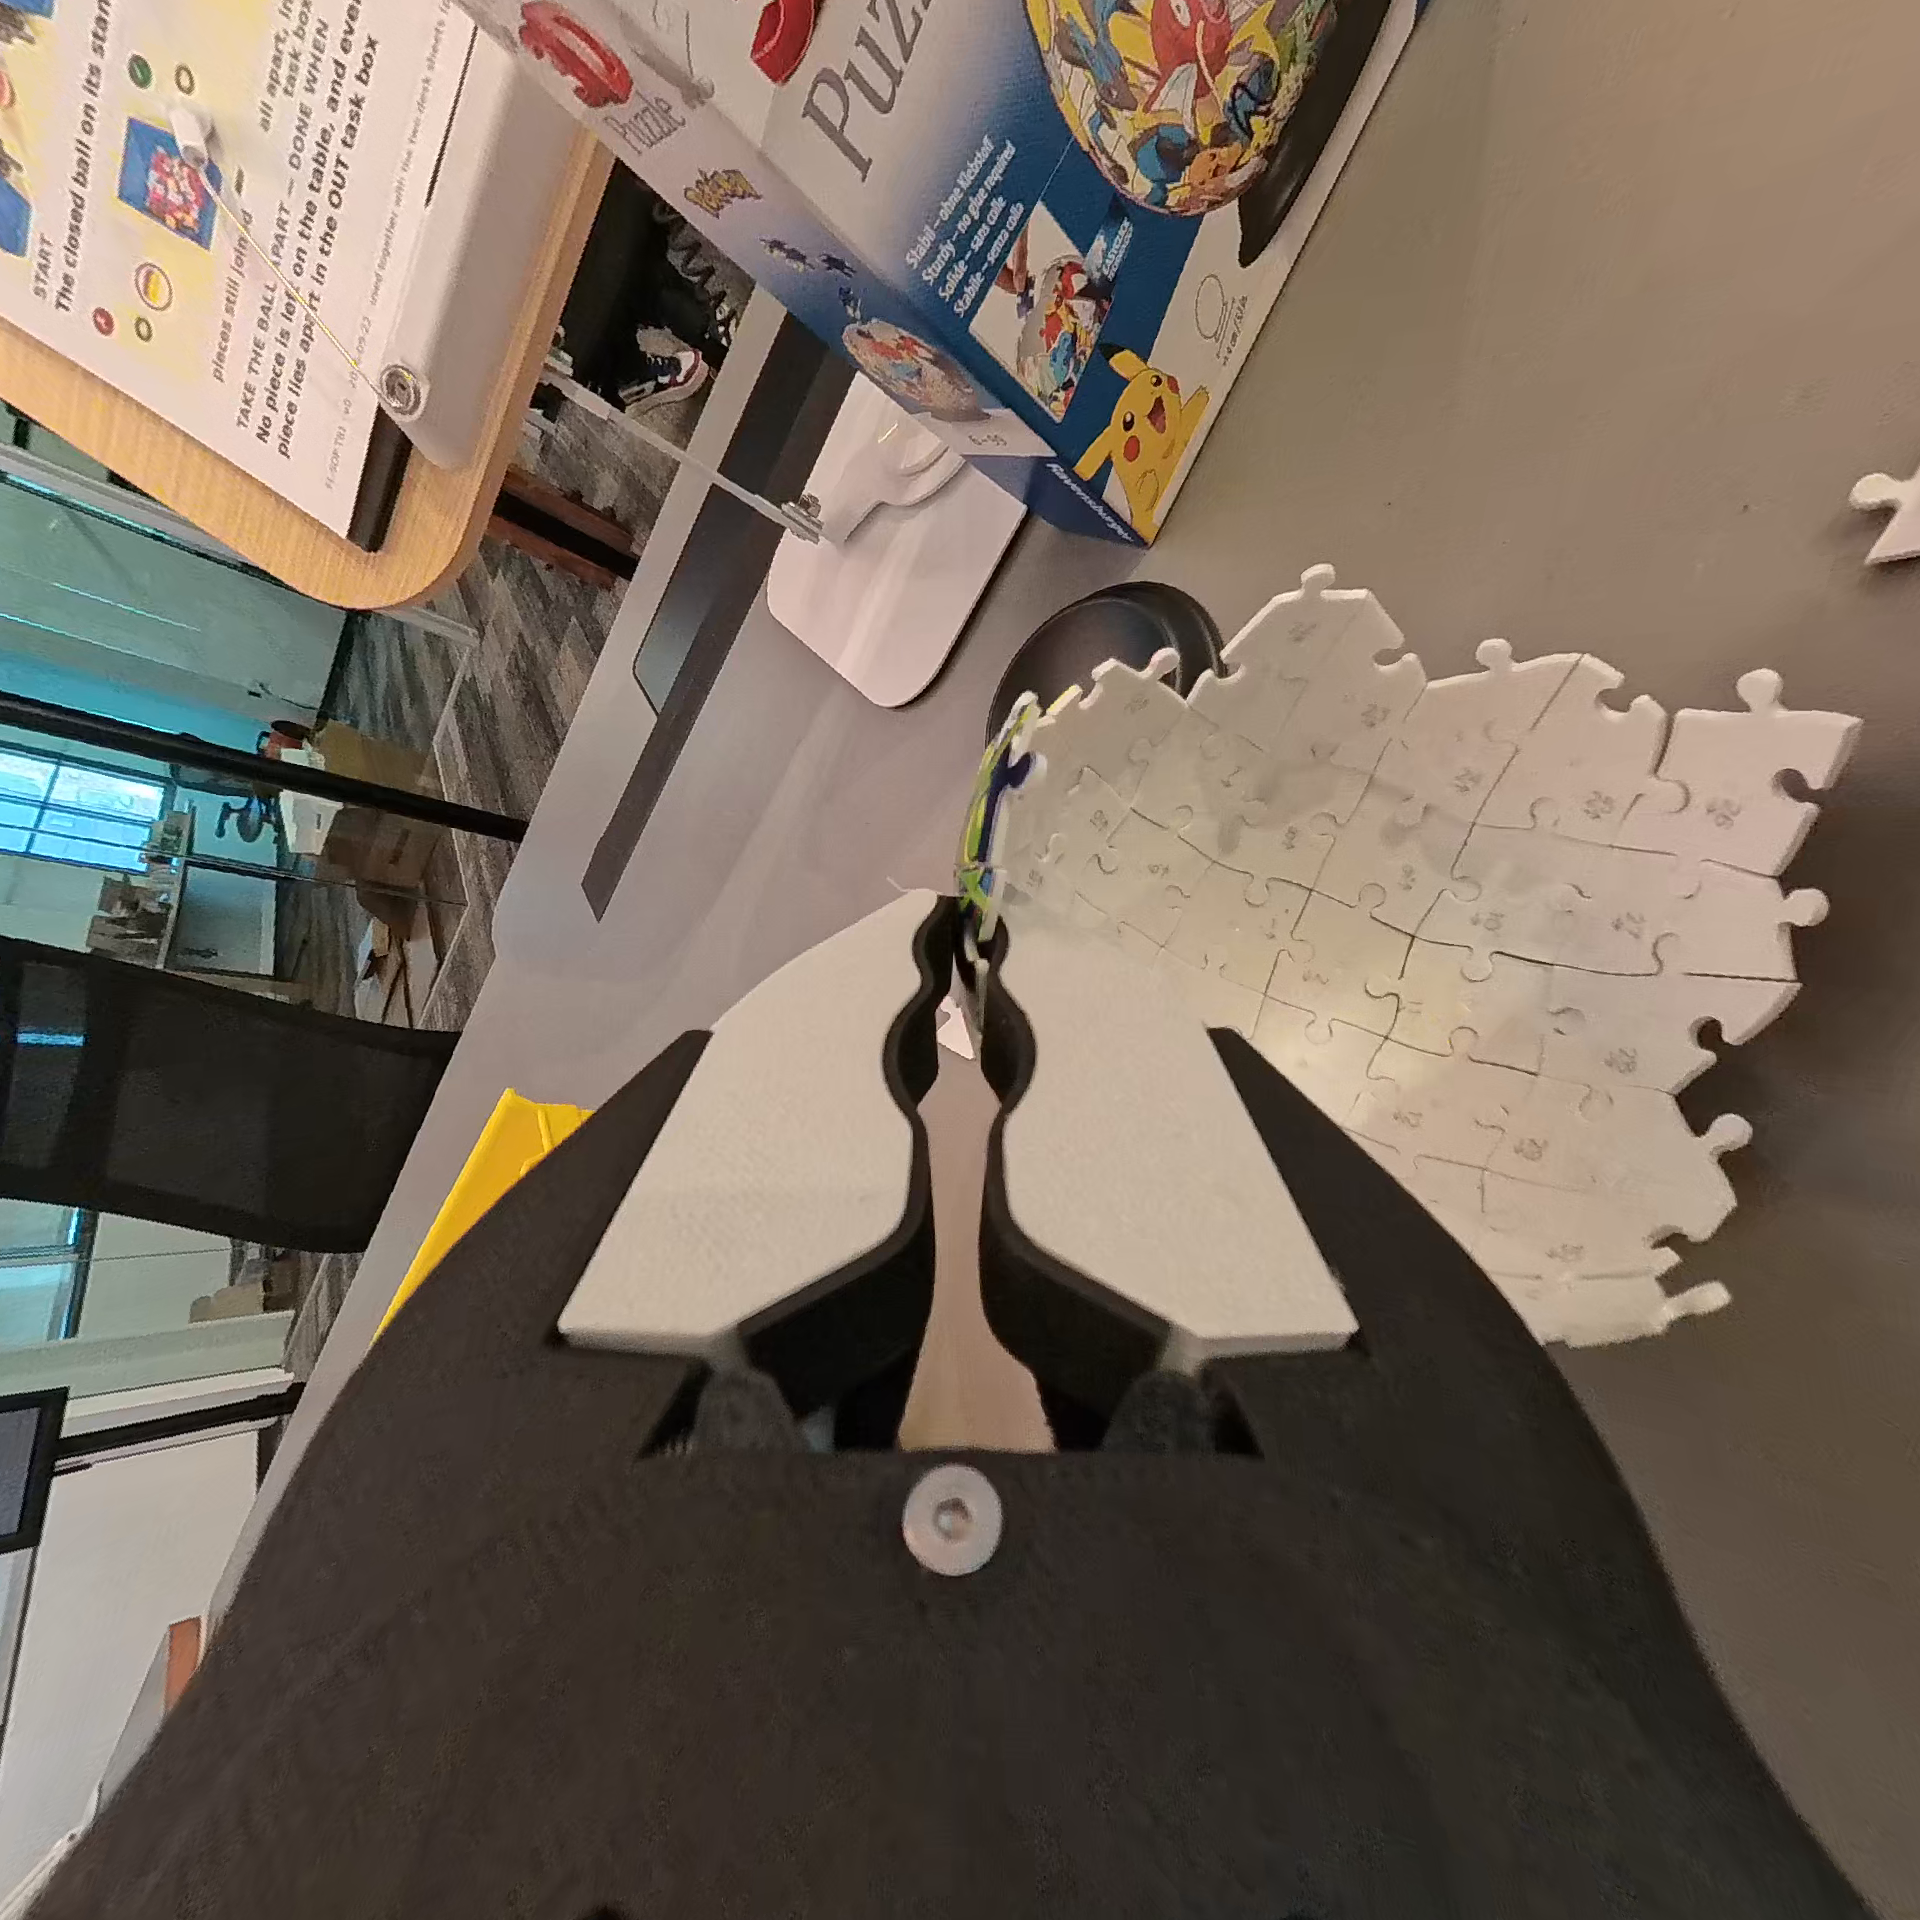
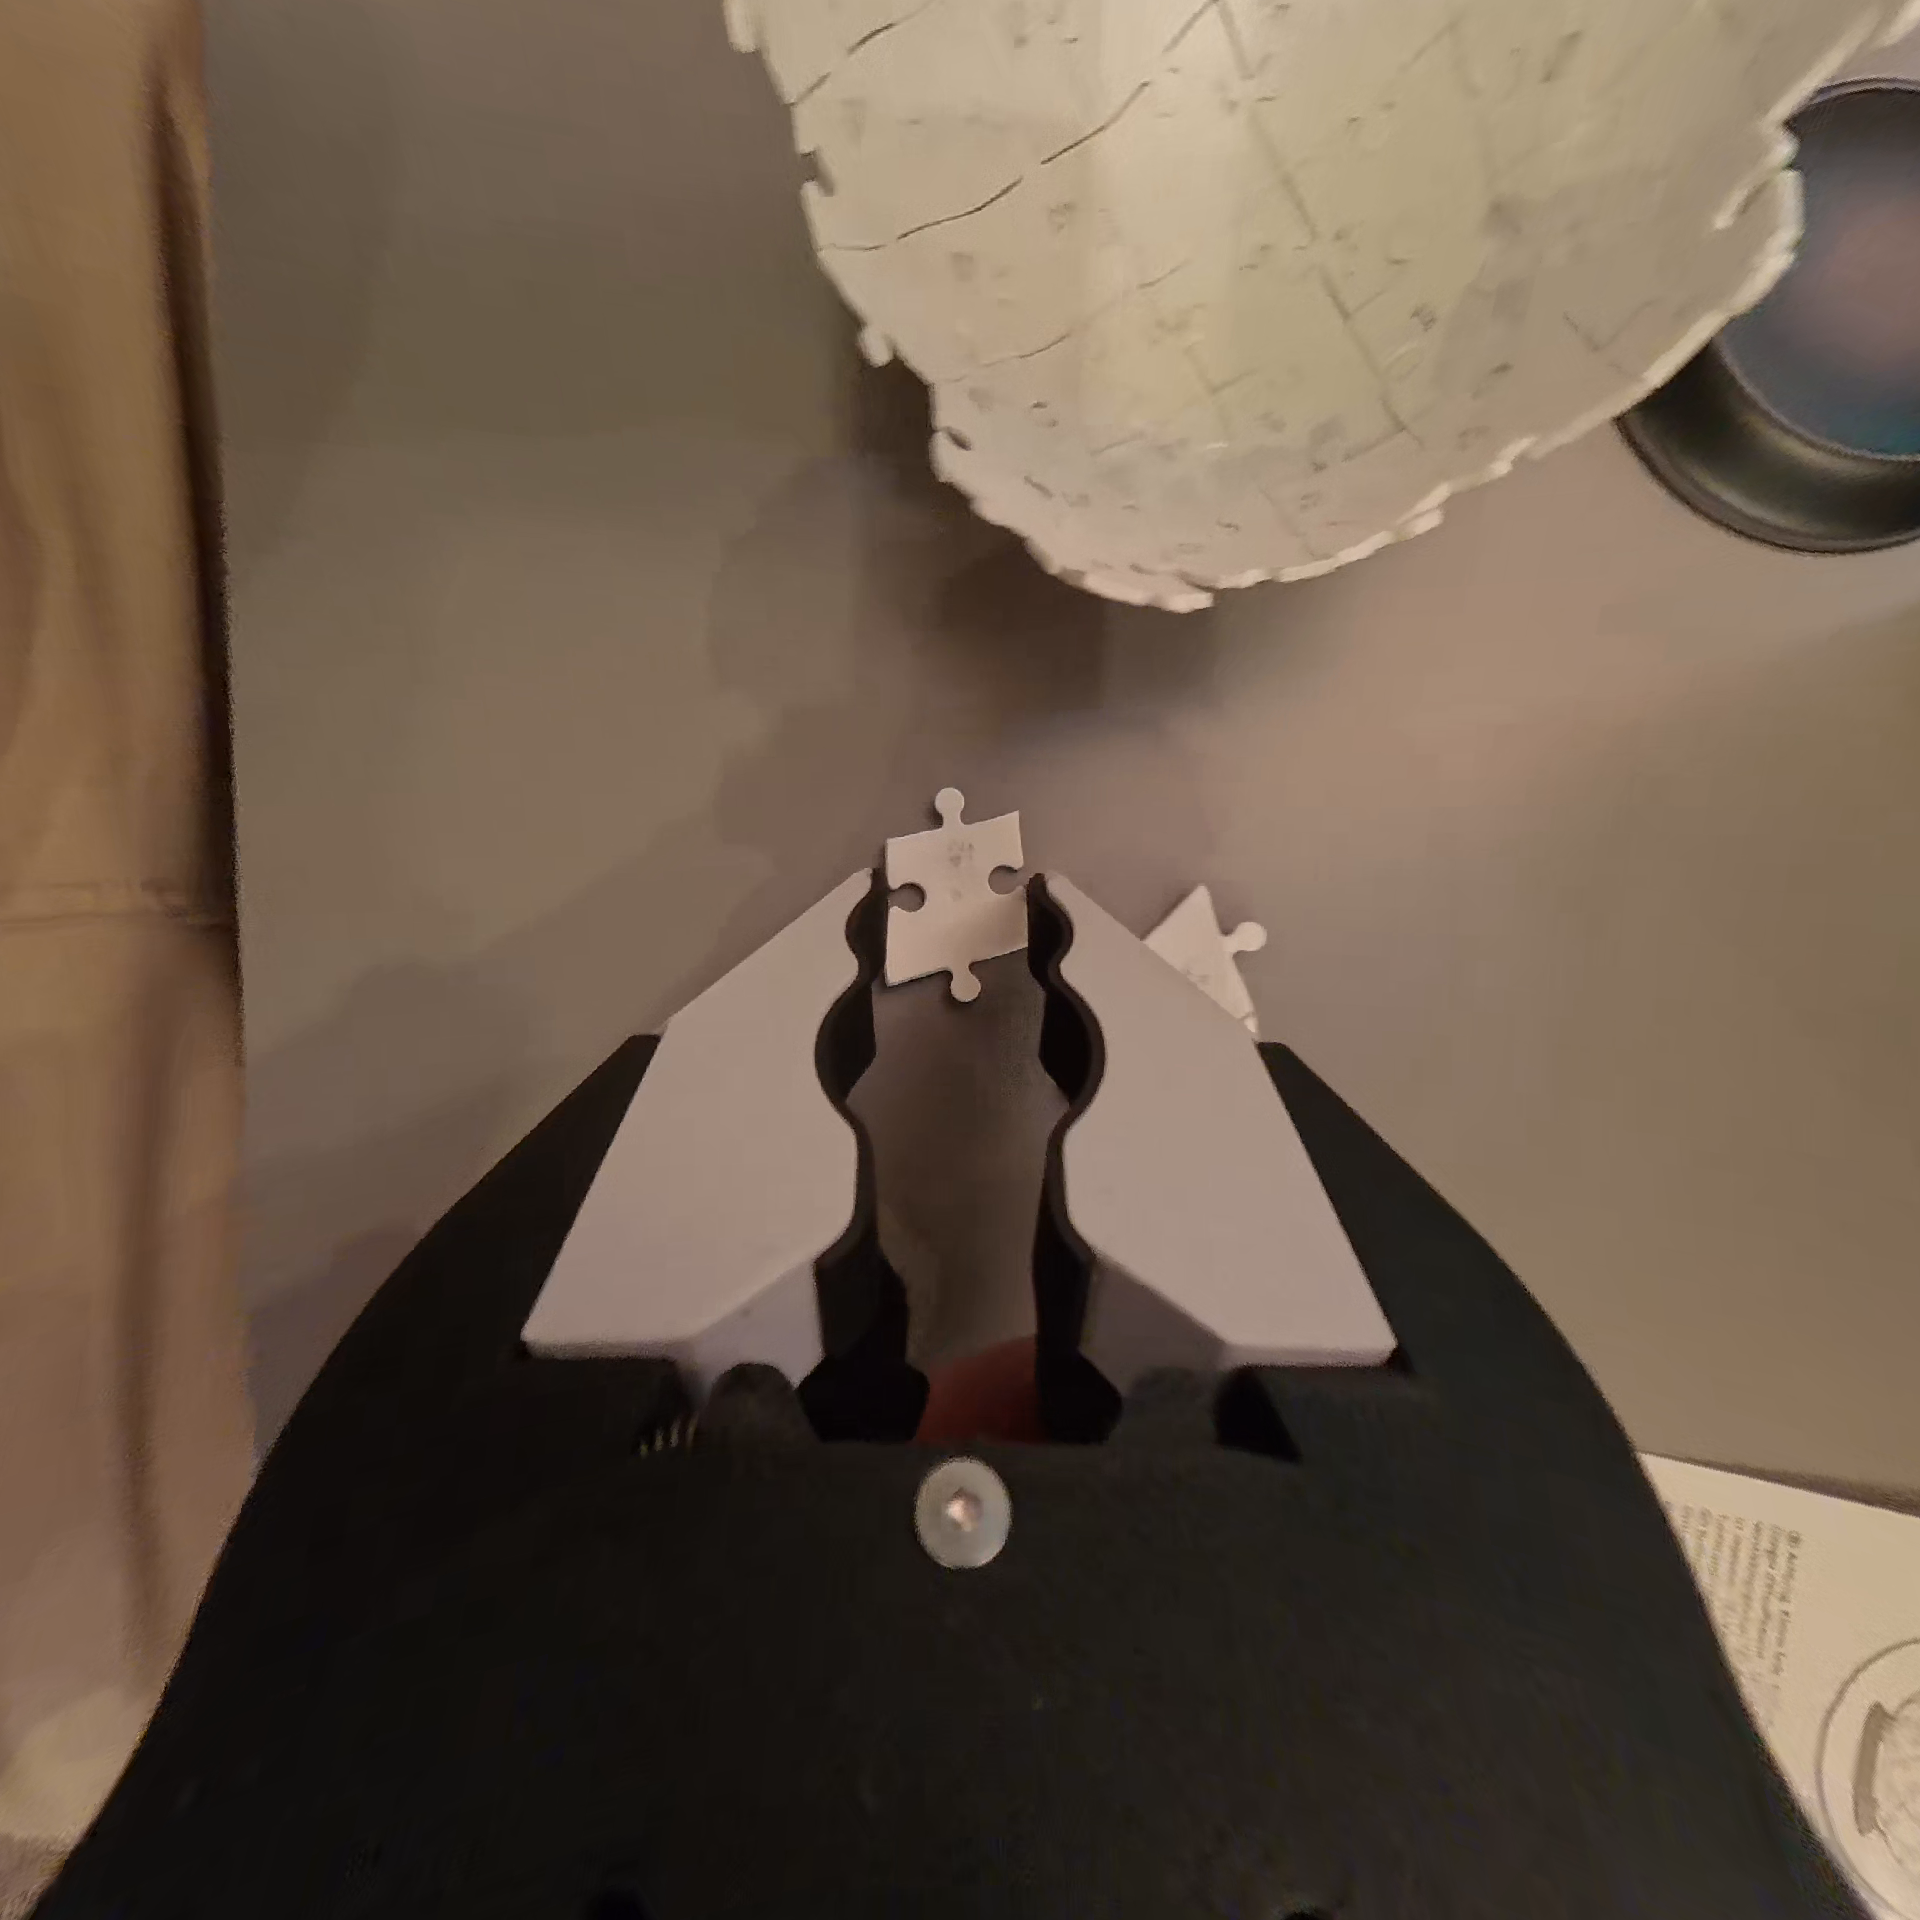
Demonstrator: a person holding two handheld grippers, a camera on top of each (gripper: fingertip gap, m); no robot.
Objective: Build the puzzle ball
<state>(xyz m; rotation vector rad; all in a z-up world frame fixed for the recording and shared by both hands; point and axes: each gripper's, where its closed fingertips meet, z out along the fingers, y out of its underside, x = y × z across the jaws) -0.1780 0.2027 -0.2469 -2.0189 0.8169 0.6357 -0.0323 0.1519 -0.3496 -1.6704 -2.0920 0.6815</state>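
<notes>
A partly built puzzle ball shell [image 1: 1403, 935] shows its white inner side, its coloured outer face just visible at the rim. My left gripper [image 1: 971, 935] is shut on the shell's rim and holds it above the grey table. The shell also shows at the top of the right wrist view [image 2: 1247, 260]. My right gripper [image 2: 956, 909] is shut on a single white puzzle piece [image 2: 956, 894], held by its side edges below the shell and apart from it. The black ring stand [image 1: 1122, 634] sits on the table behind the shell; it also shows in the right wrist view [image 2: 1818, 416].
The puzzle box [image 1: 1039, 208] lies at the back. A loose white piece [image 1: 1891, 514] lies at the right. Another loose piece [image 2: 1216, 956] sits behind my right finger. A printed leaflet [image 2: 1818, 1662] is at bottom right, a beige sleeve [image 2: 104, 727] at the left. One gripper's finger ends stand about 20 cm off the other's.
</notes>
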